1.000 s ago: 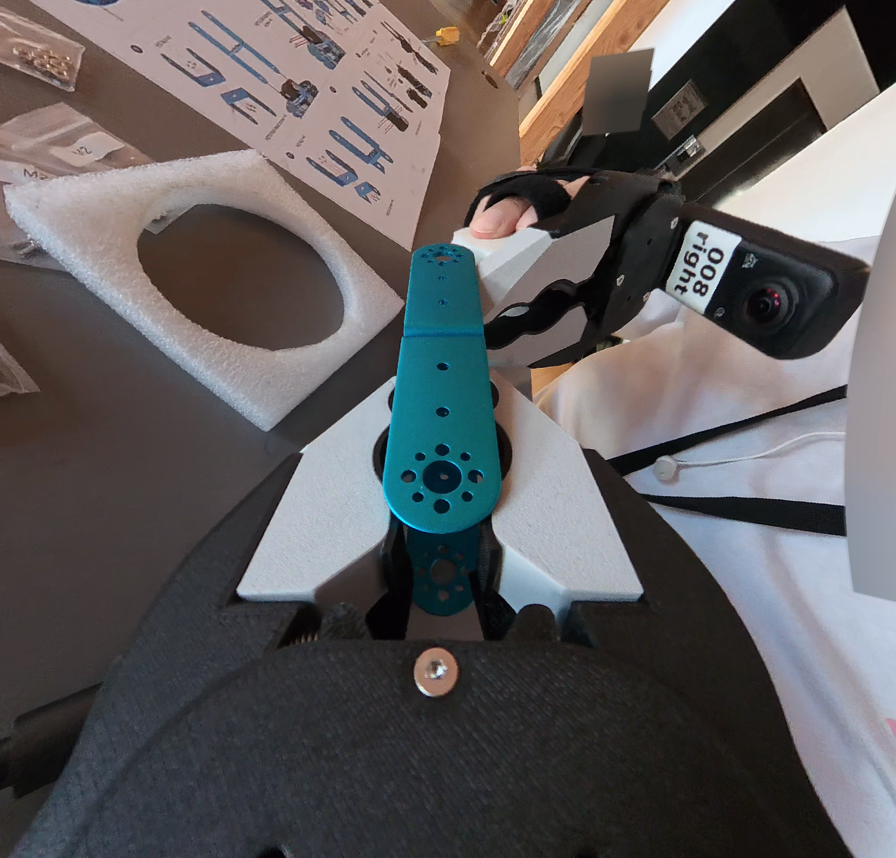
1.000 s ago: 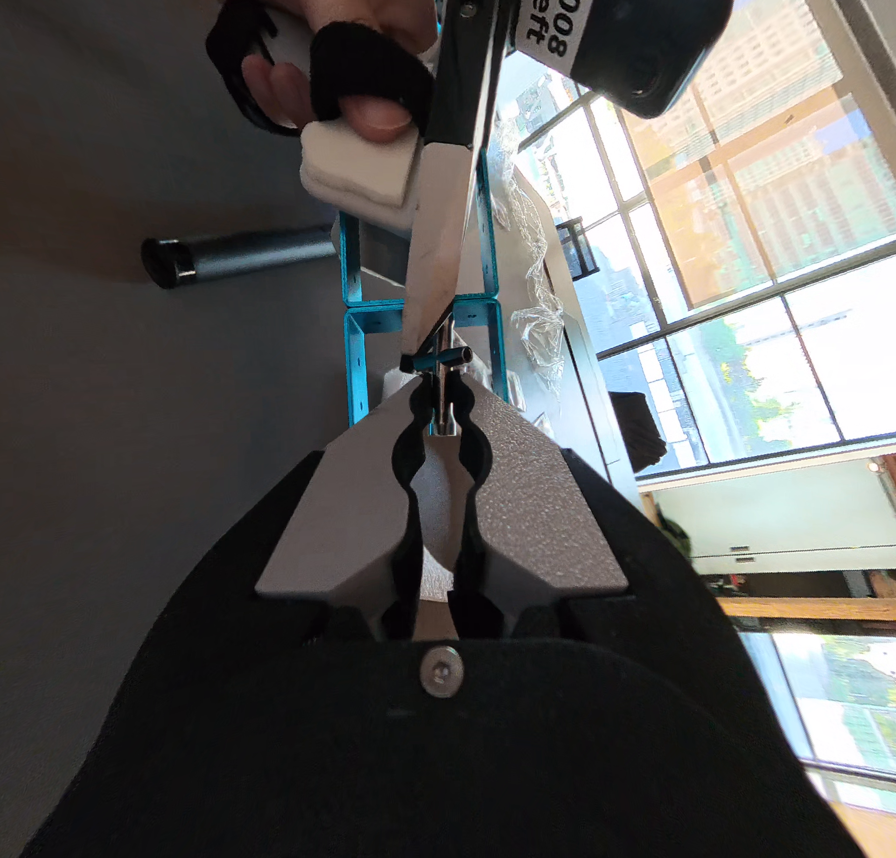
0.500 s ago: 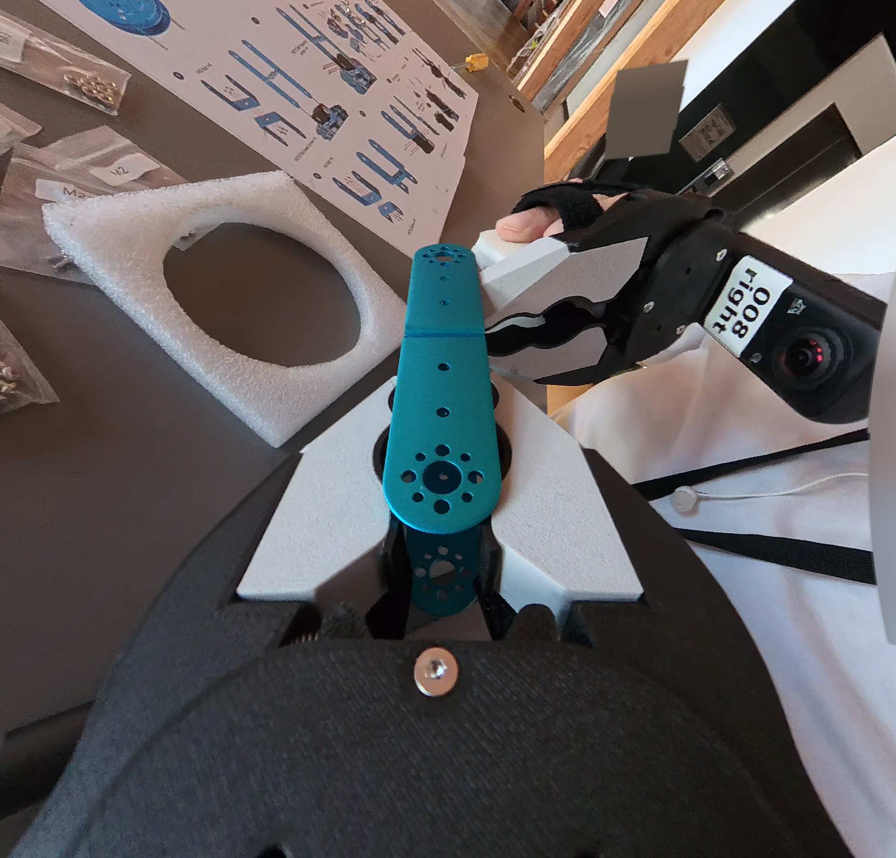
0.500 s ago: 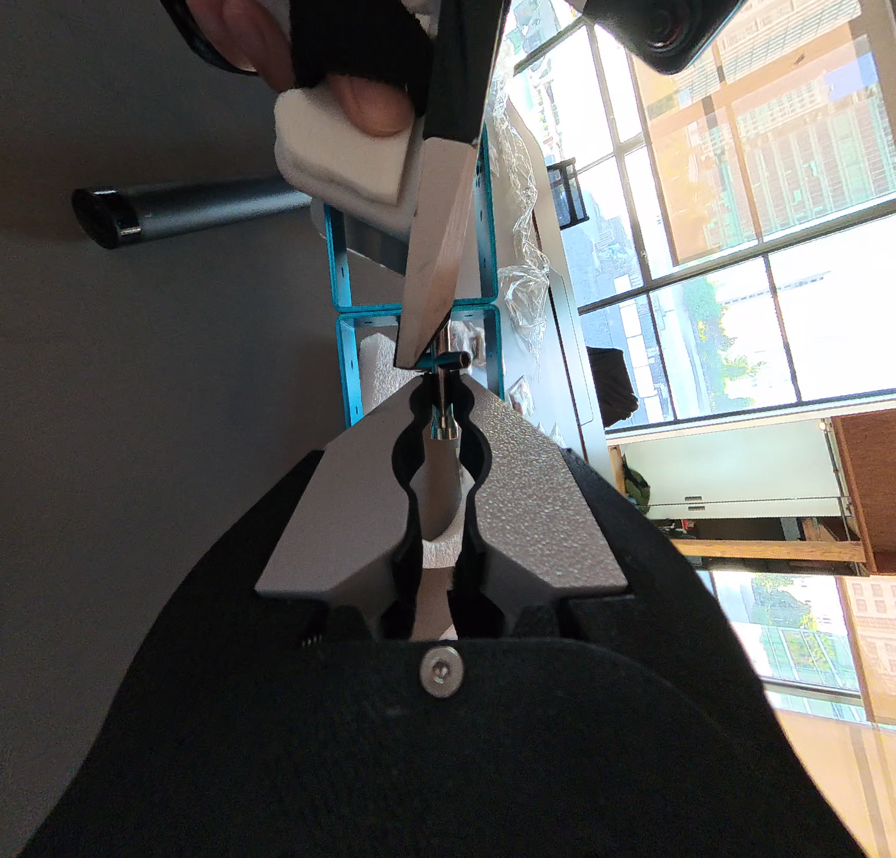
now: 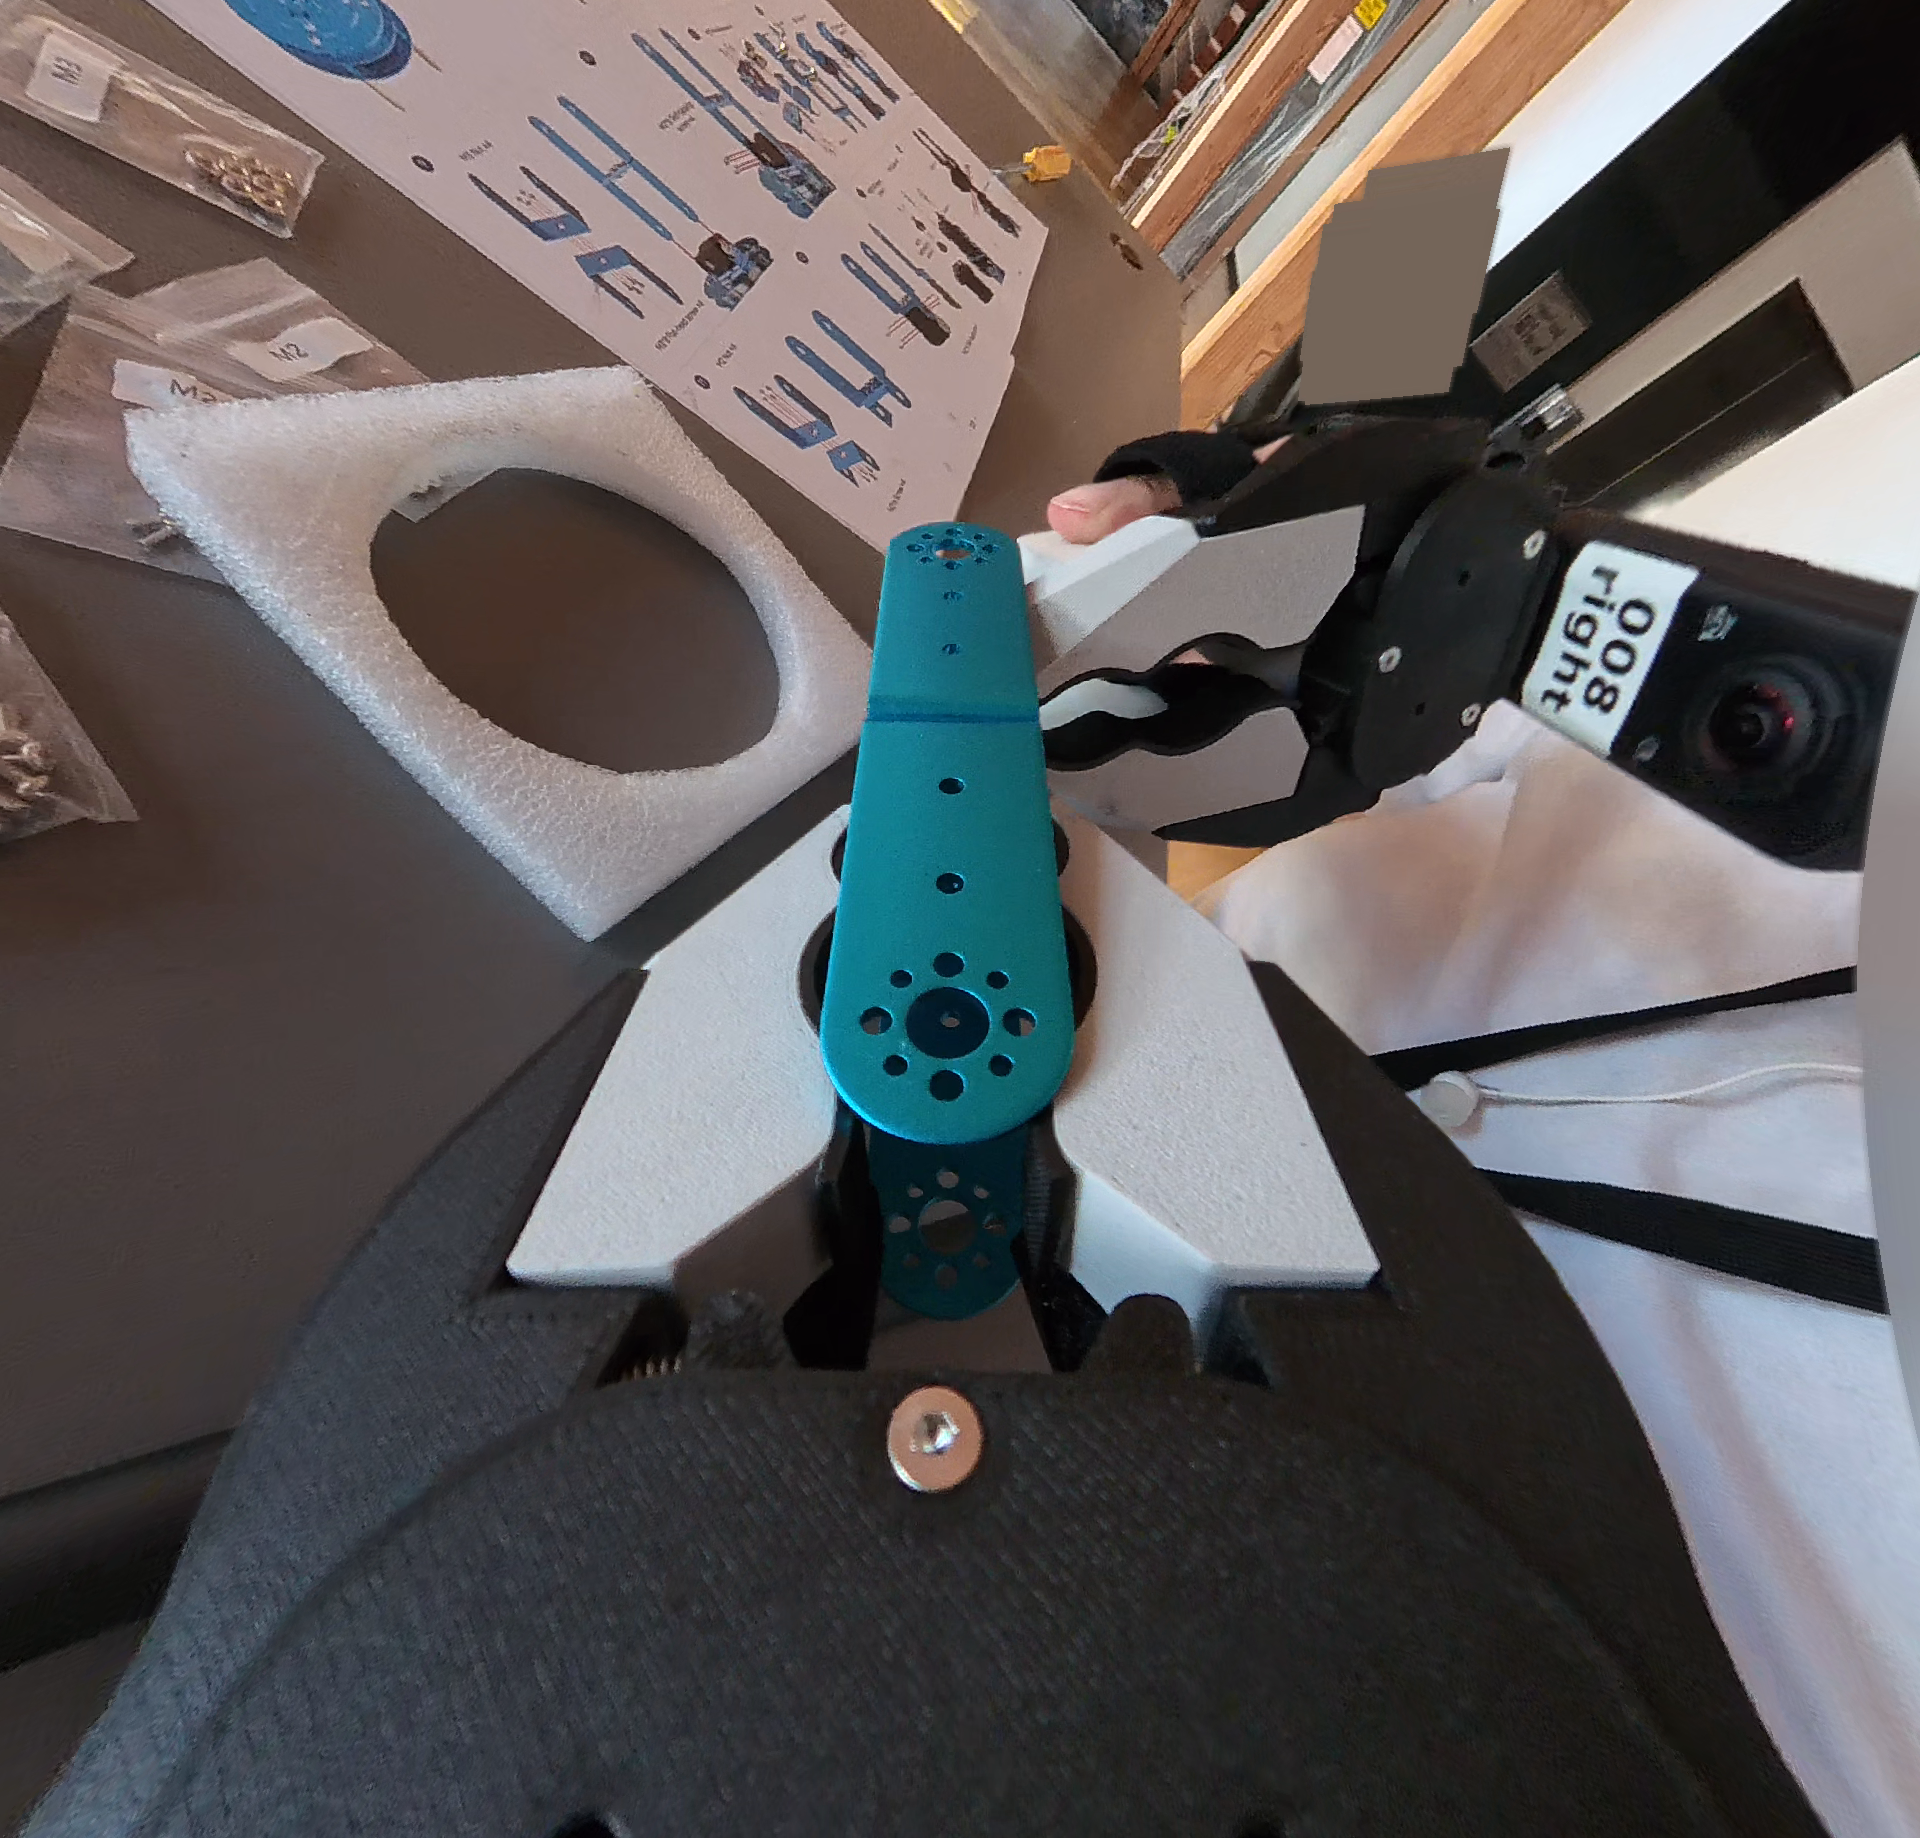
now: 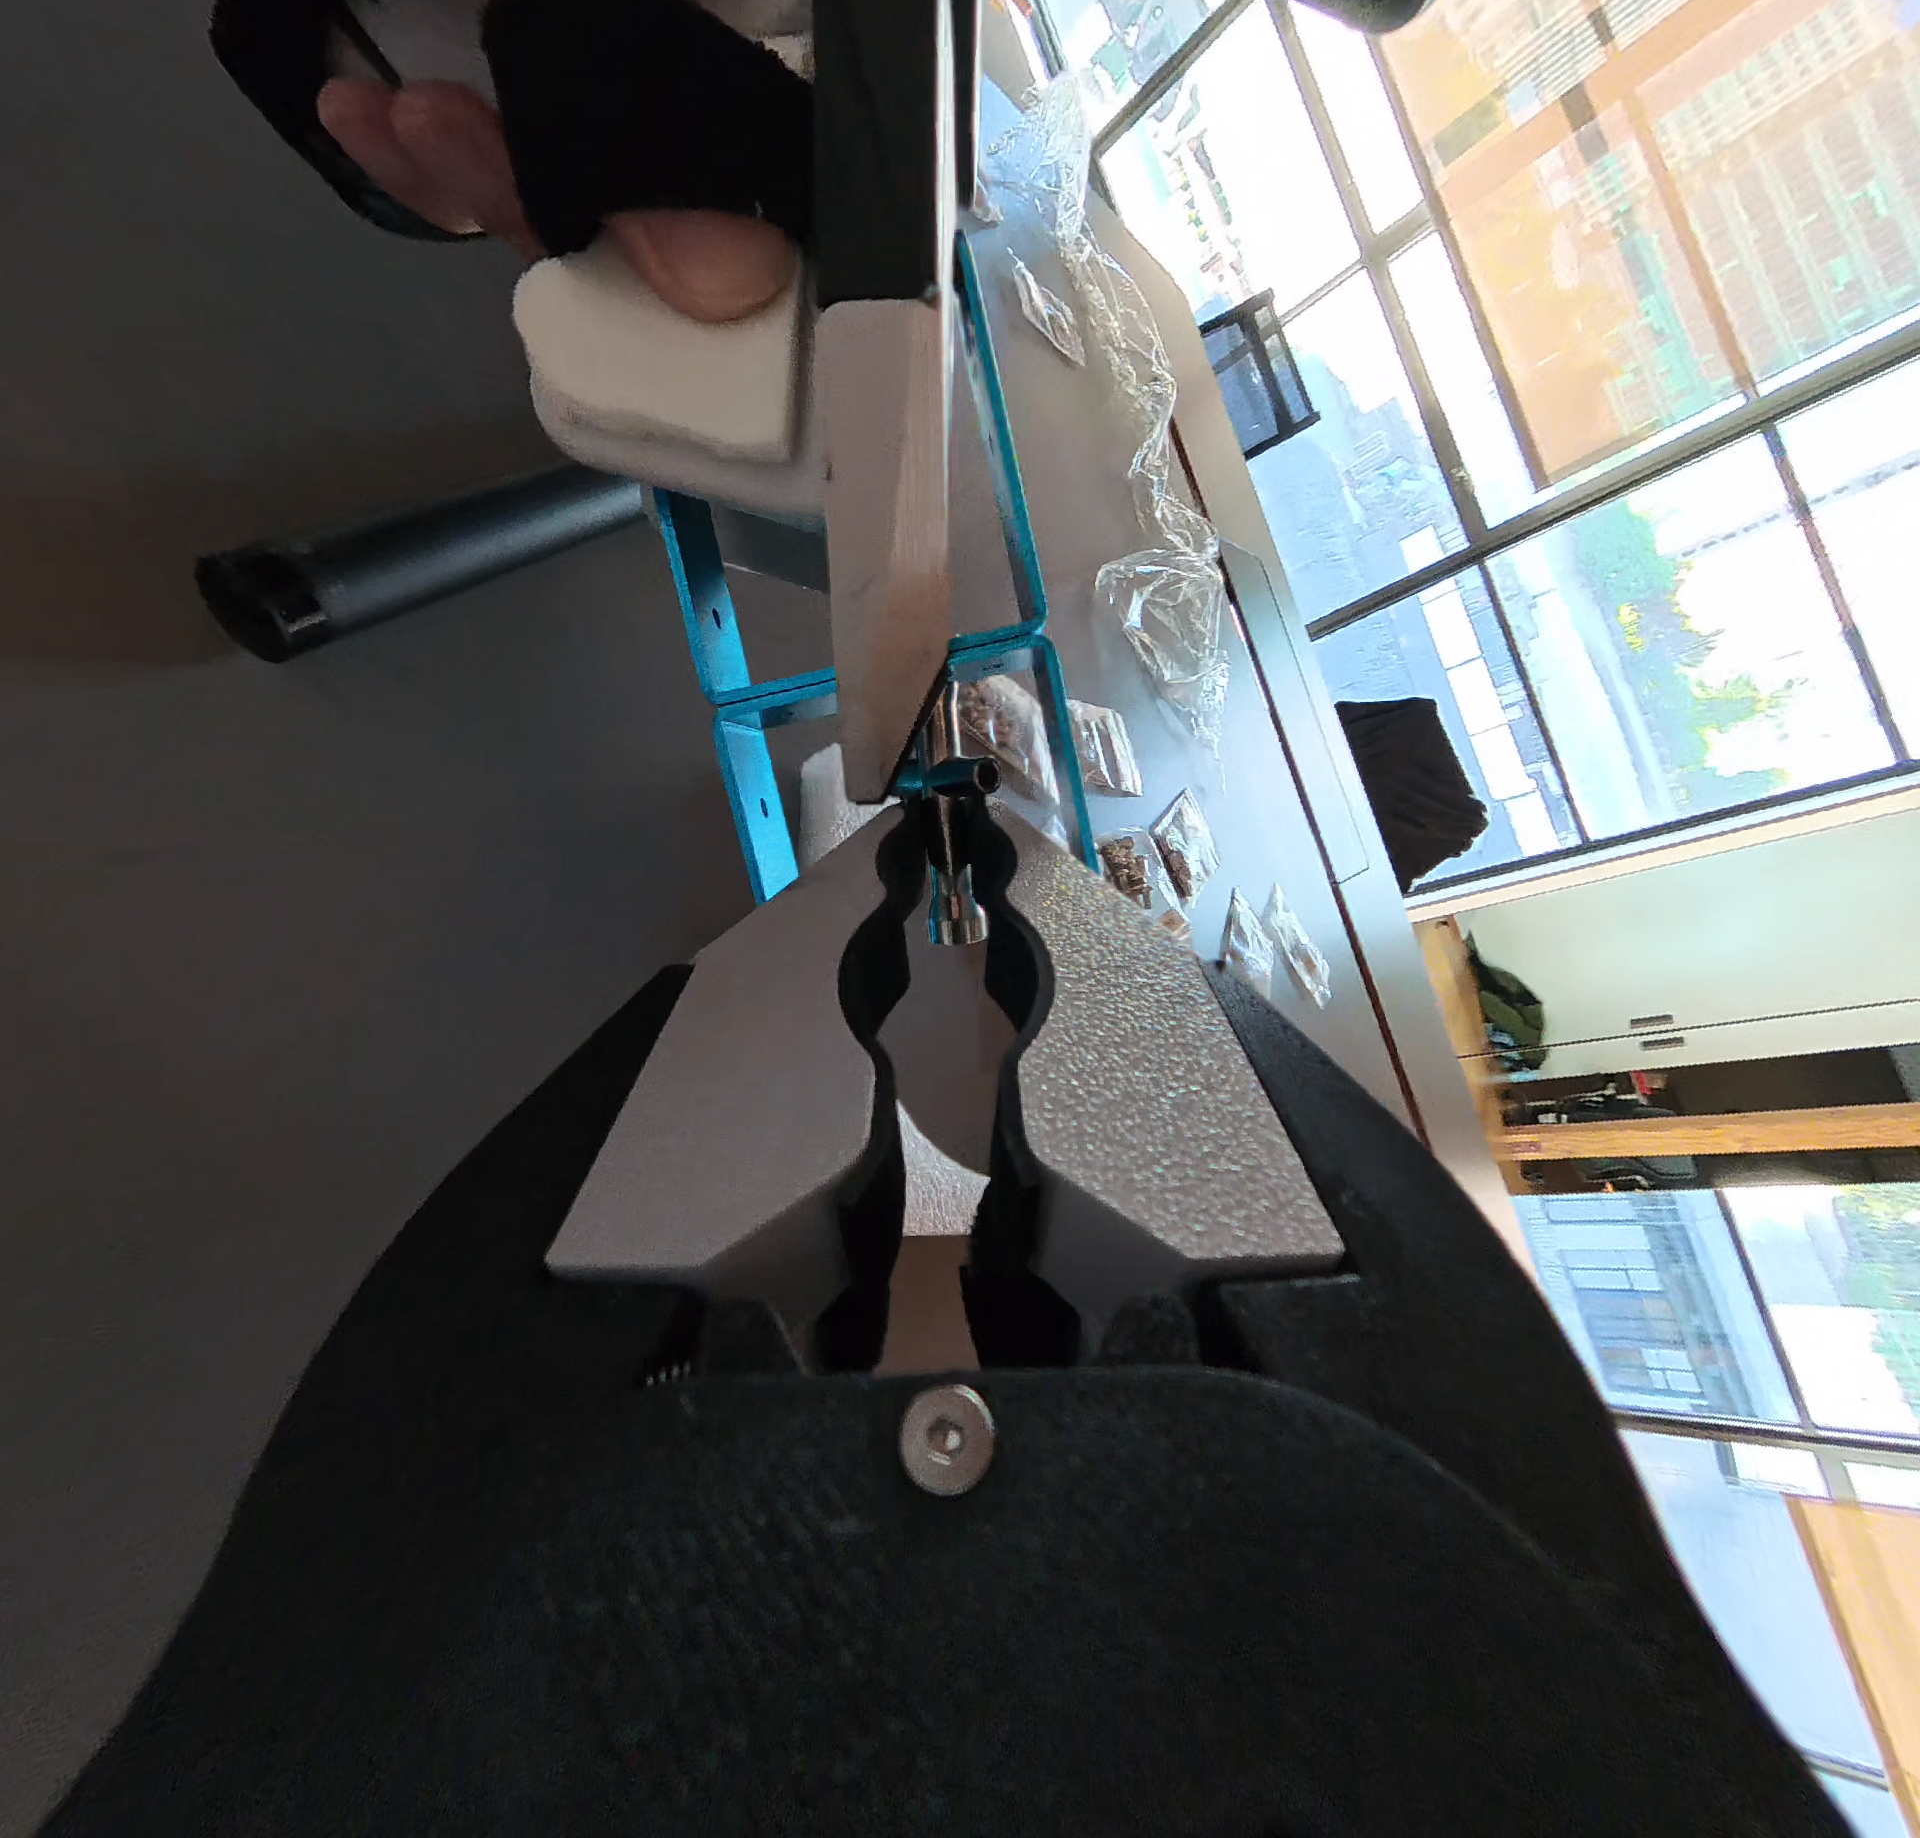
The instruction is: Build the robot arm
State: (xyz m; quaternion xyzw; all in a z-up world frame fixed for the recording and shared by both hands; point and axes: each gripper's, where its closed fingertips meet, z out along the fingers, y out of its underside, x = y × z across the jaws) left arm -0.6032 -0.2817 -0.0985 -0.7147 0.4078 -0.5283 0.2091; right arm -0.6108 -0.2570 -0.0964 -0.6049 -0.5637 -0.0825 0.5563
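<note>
My left gripper (image 5: 948,853) is shut on a teal metal bracket (image 5: 951,749) with round holes, made of two U-shaped pieces joined back to back, and holds it above the table. My right gripper (image 6: 945,838) is shut on a small silver T-shaped socket tool (image 6: 954,900). The tool's tip sits at the joint between the two U pieces (image 6: 748,739). In the left wrist view the right gripper (image 5: 1049,676) comes in from the right, beside the bracket's joint line. In the right wrist view one left gripper finger (image 6: 894,541) shows edge-on above the tool.
A white foam sheet with a round hole (image 5: 582,645), a printed assembly sheet (image 5: 623,126) and clear bags of small hardware (image 5: 239,167) lie on the dark table. A person's white shirt (image 5: 1558,957) is at the right. A grey tube (image 6: 416,573) and more bags (image 6: 1143,832) show behind the bracket. The grippers are tip to tip, or close to it.
Both grippers have kept their holds and shifted slightly. In the right wrist view the left gripper and bracket have come closer and tilted. The tool now leans a little.
</note>
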